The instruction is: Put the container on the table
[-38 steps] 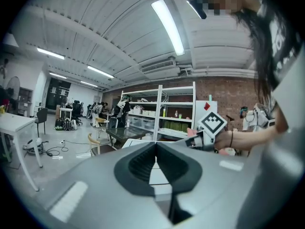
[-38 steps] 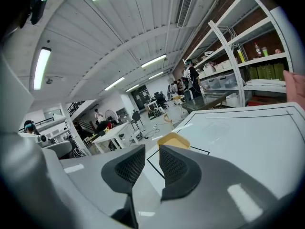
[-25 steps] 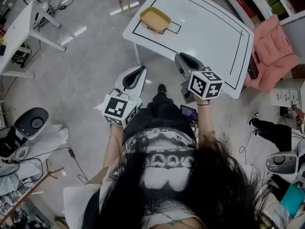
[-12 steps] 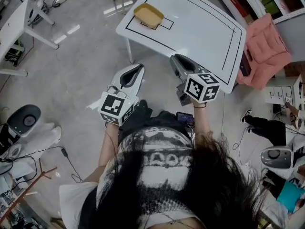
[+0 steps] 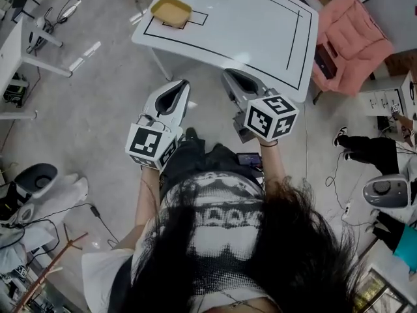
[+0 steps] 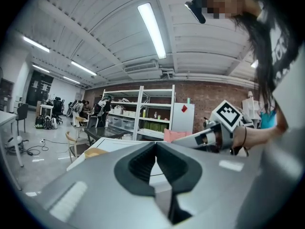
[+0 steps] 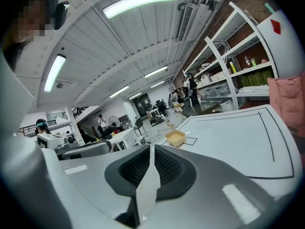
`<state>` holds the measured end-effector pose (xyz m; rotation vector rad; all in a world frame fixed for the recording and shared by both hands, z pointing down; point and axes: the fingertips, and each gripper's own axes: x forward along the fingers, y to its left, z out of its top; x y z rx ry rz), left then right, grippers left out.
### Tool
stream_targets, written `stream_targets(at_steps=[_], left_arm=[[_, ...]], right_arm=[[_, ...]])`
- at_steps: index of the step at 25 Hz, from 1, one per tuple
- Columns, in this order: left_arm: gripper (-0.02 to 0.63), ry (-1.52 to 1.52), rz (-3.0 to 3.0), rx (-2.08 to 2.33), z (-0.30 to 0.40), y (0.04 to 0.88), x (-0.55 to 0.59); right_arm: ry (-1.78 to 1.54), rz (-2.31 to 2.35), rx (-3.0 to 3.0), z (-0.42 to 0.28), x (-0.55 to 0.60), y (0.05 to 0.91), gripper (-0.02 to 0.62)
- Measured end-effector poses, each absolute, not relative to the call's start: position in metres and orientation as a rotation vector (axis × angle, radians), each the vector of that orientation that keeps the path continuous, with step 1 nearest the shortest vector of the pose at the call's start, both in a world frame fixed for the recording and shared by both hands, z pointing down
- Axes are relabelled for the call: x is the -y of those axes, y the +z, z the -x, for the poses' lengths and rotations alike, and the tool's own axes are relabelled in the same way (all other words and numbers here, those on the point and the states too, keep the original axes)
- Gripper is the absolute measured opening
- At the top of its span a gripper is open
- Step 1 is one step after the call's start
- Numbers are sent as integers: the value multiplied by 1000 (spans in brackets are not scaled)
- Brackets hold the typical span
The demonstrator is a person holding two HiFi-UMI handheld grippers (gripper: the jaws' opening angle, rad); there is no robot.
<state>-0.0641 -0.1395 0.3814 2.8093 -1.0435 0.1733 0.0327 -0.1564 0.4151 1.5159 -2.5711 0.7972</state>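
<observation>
The yellow container (image 5: 171, 10) stands on the white table (image 5: 254, 25), at its far left corner beside a small drawn rectangle; it also shows in the right gripper view as the container (image 7: 175, 137). Both grippers hang in the air in front of the person, short of the table's near edge and far from the container. My left gripper (image 5: 184, 84) is shut and empty, its tips meeting in its own view (image 6: 155, 143). My right gripper (image 5: 225, 74) has its jaws closing, tips almost together (image 7: 151, 147), with nothing between them.
A pink cloth (image 5: 342, 34) lies over a seat at the table's right end. Another white table (image 5: 13, 44) stands at the left, with cables on the grey floor. A round grey device (image 5: 36, 178) sits low left; someone's legs (image 5: 358, 150) show at the right.
The table and container have slid up and to the left in the head view as the person stepped back. Both grippers kept their pose in front of the body.
</observation>
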Motion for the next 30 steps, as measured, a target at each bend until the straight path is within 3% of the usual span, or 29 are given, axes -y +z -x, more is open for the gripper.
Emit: stream_targets(at_steps=[13, 30], left_arm=[[0, 171, -2821, 1049, 13, 383, 57], [0, 179, -2844, 1038, 2, 377, 24]], right_arm=[[721, -1510, 2627, -77, 75, 406, 5], [684, -1504, 2645, -84, 41, 400, 5]])
